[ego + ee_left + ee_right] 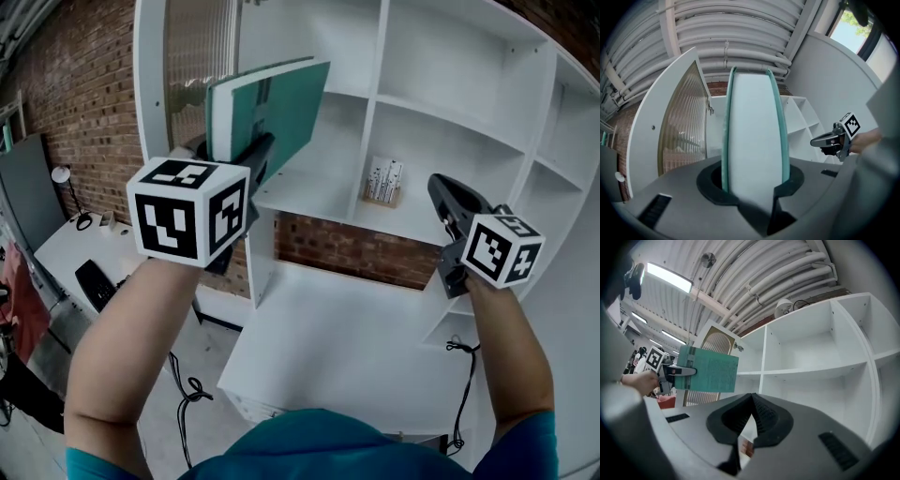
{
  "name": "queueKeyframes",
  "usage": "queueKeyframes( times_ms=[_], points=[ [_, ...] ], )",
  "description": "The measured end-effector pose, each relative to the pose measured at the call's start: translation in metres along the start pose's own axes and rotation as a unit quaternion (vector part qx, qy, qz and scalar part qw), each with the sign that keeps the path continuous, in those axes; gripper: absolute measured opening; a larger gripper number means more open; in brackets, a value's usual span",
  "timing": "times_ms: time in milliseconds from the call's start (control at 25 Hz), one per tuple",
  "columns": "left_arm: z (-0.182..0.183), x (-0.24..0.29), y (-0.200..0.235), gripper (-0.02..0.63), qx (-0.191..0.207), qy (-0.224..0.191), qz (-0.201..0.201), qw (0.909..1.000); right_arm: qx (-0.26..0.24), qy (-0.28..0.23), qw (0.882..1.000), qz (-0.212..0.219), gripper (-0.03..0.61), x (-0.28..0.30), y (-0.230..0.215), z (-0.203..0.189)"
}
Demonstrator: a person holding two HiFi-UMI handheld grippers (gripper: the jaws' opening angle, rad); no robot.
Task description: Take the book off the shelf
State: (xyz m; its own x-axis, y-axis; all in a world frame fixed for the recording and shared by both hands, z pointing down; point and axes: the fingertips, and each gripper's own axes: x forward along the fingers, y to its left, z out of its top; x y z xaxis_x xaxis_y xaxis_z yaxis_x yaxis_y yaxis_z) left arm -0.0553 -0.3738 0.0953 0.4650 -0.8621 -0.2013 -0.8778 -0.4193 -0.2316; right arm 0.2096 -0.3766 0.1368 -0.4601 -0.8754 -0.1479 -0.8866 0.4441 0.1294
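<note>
A black keyboard (94,284) and a small lamp (62,174) sit on a white desk (54,251) beside the brick wall (84,84)

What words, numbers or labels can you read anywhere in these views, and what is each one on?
No text here can be read for certain.
On the teal book: rows of print on the cover, too small and blurred to read.
On the small box standing on the shelf: dark marks on white, too small to read.
On the marker cubes: only black-and-white square patterns, no letters or numbers.
</note>
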Motion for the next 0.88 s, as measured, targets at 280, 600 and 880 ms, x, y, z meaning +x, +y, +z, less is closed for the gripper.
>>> queueKeyframes(
  times_ms=[280, 600, 880],
  points=[
    [-0.063, -0.011, -0.025, 0.161, -0.034, 0.012, -0.031, 0.9989, -0.011, 0.011, 1.0, 0.003, 0.021, -0.009, 0.013, -0.03],
    [-0.142, -0.018, -0.059, 0.161, -0.064, 0.035, -0.073, 0.9946, 0.021, 0.029, 0.999, 0.015, 0.021, -0.013, 0.021, -0.082],
    [-0.221, -0.028, -0.072, 0.161, -0.097, 0.076, -0.091, 0.9882, 0.043, 0.047, 0.998, 0.021, 0.021, -0.018, 0.023, -0.133]
  ],
)
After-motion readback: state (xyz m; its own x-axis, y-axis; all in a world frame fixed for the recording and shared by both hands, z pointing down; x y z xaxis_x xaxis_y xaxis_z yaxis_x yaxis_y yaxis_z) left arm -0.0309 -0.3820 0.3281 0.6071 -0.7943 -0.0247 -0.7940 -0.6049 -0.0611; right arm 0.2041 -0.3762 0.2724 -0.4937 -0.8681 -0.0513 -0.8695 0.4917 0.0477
